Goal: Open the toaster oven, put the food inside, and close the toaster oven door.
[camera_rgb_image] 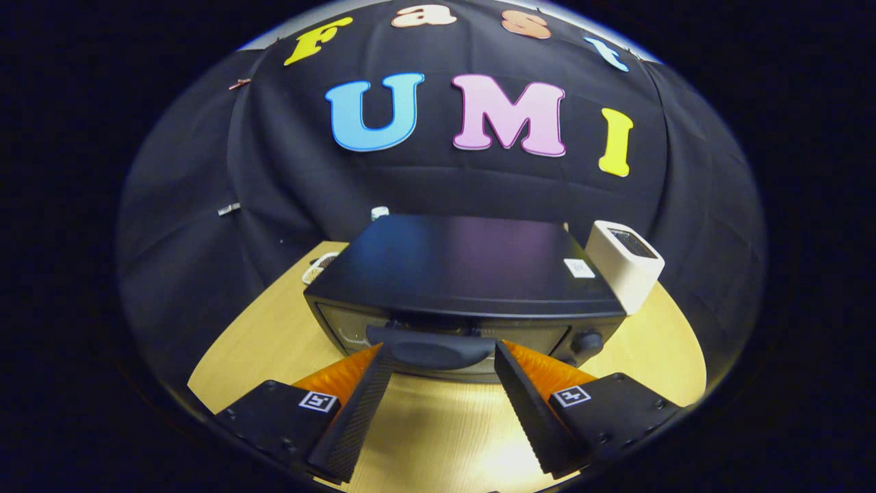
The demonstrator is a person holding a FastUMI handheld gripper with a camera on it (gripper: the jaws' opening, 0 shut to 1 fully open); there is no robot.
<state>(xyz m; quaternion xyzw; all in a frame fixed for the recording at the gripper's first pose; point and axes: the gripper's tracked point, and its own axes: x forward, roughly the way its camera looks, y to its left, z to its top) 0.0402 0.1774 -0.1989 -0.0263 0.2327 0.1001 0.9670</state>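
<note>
- left of the toaster oven (452, 274): a small dish (316, 268), contents unclear.
- toaster oven mid-table, door shut; rigid door handle (431, 348) looks the firm place to grip, likely smooth.
- gripper (443, 359) spread wide, fingertips flanking the handle, holding nothing.
- right of the oven: white box (626, 263).

One black toaster oven (465, 274) sat on one round wooden table (643, 342), with one door handle (431, 348) and one knob (587, 341) on its front. One white box (626, 263) stood just beside it. One small dish (318, 267) (partly hidden behind the oven) lay on the far side. One gripper (443, 356) showed two black fingers (363, 404), spread apart either side of the handle.
</note>
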